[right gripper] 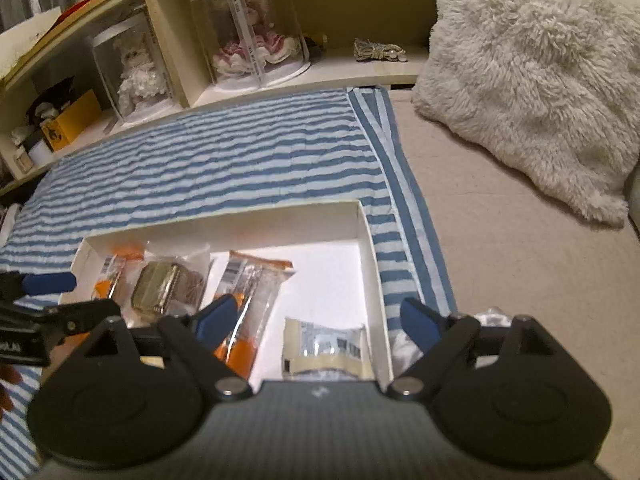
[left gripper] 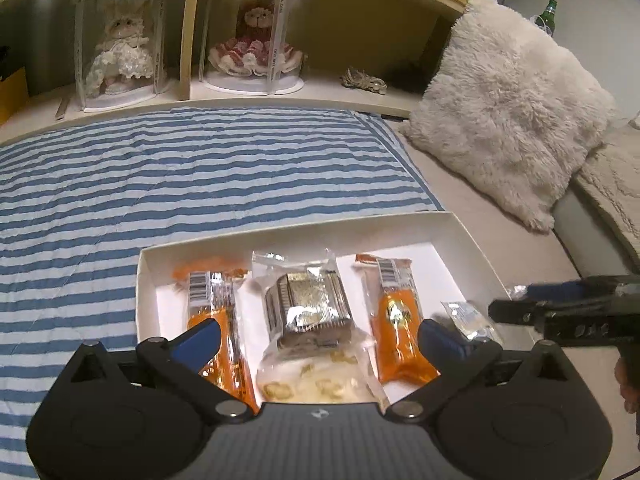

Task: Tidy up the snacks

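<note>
A shallow white box lies on the striped blanket. In it lie two orange snack packs, a clear-wrapped brown cake and a pale cracker pack. My left gripper is open and empty, jaws wide over the box's near side. My right gripper is open and empty above a silvery packet lying in the box's right part. That packet and the right gripper also show in the left wrist view. The left gripper shows at the left edge of the right wrist view.
A blue-and-white striped blanket covers the bed. A fluffy white pillow lies at the right. A shelf behind holds two dolls in clear cases. A crumpled silver wrapper lies right of the box.
</note>
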The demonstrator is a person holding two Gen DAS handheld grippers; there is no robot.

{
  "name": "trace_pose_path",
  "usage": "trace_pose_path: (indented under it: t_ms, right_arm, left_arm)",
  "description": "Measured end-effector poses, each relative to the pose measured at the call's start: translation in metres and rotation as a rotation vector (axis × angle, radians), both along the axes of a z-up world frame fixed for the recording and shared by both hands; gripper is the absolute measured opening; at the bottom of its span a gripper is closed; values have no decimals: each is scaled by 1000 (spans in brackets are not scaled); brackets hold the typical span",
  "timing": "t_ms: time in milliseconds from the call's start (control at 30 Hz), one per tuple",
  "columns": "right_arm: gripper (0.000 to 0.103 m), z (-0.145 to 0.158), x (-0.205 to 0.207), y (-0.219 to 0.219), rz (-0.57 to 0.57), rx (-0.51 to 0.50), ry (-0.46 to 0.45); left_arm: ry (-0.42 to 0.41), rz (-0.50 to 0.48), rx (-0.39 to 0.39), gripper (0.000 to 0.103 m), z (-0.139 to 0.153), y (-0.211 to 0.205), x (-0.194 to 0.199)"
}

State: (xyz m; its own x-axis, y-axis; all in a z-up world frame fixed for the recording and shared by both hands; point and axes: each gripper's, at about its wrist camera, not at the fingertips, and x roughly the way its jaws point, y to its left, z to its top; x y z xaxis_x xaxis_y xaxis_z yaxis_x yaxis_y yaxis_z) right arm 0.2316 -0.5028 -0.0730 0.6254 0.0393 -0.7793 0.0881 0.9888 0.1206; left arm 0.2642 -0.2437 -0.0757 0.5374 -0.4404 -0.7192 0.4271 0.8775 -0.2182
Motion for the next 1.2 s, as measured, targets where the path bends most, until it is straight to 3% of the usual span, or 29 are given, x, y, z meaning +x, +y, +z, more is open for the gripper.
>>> trace_pose_path:
  t_ms: [33,100,167,300,533,633,800,900,1200]
  right_arm:
    - [88,0,-2,2,12,-6,20]
    - [52,-3,-5,5,67,-5,74]
    - [38,-11,-4,8,89,1,149]
    - [33,-34,3,12,71,-58,200]
    - [34,-37,18,9,32,-2,112]
    - [47,-22,14,12,32,-5,67]
    - [85,8,-8,17,27,6,7]
    - [101,23,-23,21,30,1,-17]
    - [102,65,-76,35,-16,-50,-81]
  left_arm:
    - [-1,-2,-1,103,1,1,-2]
    - [-2,-3,-6,103,2,3,-5]
    - [4,-2,-11,103,2,5,-7]
    - [18,-5,-1,103,0,4,-7]
    - [34,-2,8,103,0,3,-6]
    - [28,6,13,103,4,4,-11]
    - [14,21,18,103,19,7,-29]
    - [3,25,11,103,31,10,-40]
    - [-66,27,13,103,74,30,-89]
